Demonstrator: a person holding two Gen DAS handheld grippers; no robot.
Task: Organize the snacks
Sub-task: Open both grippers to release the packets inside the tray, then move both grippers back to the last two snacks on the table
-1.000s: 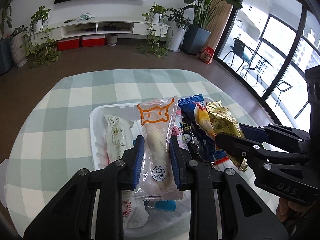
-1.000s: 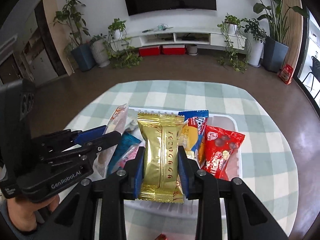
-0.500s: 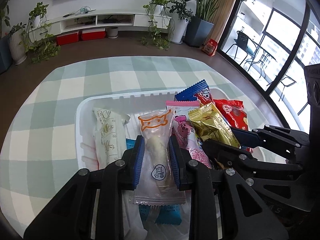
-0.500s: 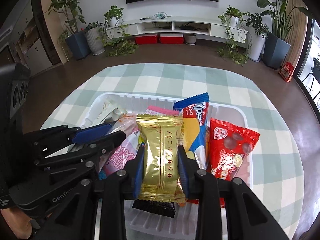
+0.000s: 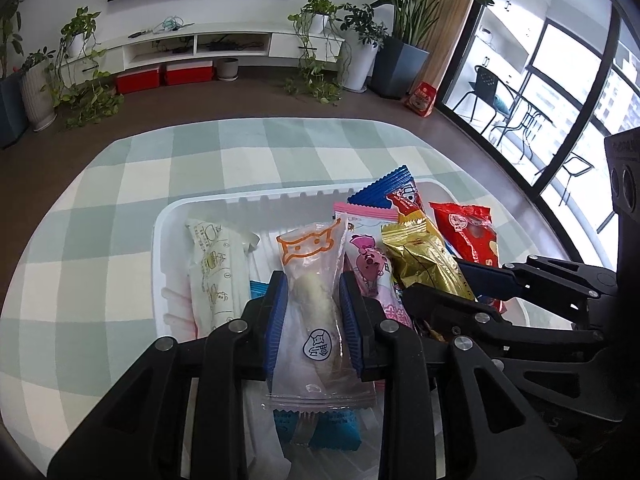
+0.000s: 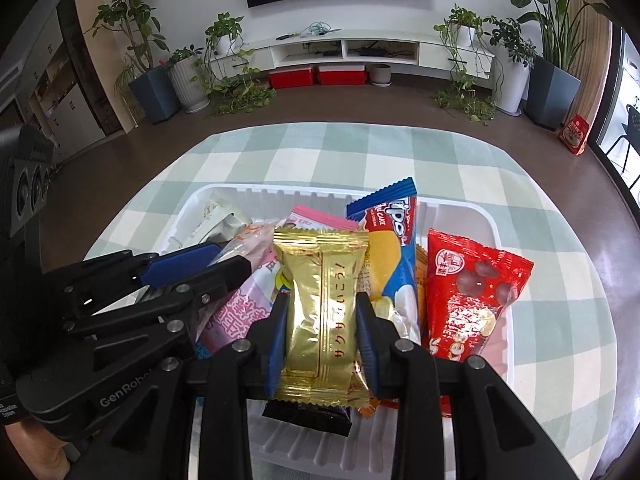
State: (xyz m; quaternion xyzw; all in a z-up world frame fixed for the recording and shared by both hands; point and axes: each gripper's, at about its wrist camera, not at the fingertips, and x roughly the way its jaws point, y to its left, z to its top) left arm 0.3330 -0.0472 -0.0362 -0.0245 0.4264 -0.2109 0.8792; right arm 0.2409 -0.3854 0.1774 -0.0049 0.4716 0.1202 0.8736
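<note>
My left gripper (image 5: 313,286) is shut on a clear snack packet with an orange cat print (image 5: 314,300), held over the white plastic tray (image 5: 280,200). My right gripper (image 6: 322,308) is shut on a gold foil packet (image 6: 322,312), also over the tray (image 6: 460,208). The gold packet shows in the left wrist view (image 5: 424,260), with the right gripper (image 5: 452,284) close beside my left one. The left gripper shows in the right wrist view (image 6: 224,260). In the tray lie a pink packet (image 5: 370,264), a blue packet (image 6: 392,256), a red packet (image 6: 472,296) and a white packet (image 5: 214,264).
The tray sits on a round table with a green and white checked cloth (image 5: 160,168). A light blue packet (image 5: 336,432) and a black packet (image 6: 308,416) lie low in the tray. Beyond the table are brown floor, potted plants and a TV shelf.
Both grippers have moved down and closer to the tray, each keeping its packet. The tray and its packets now fill more of both views.
</note>
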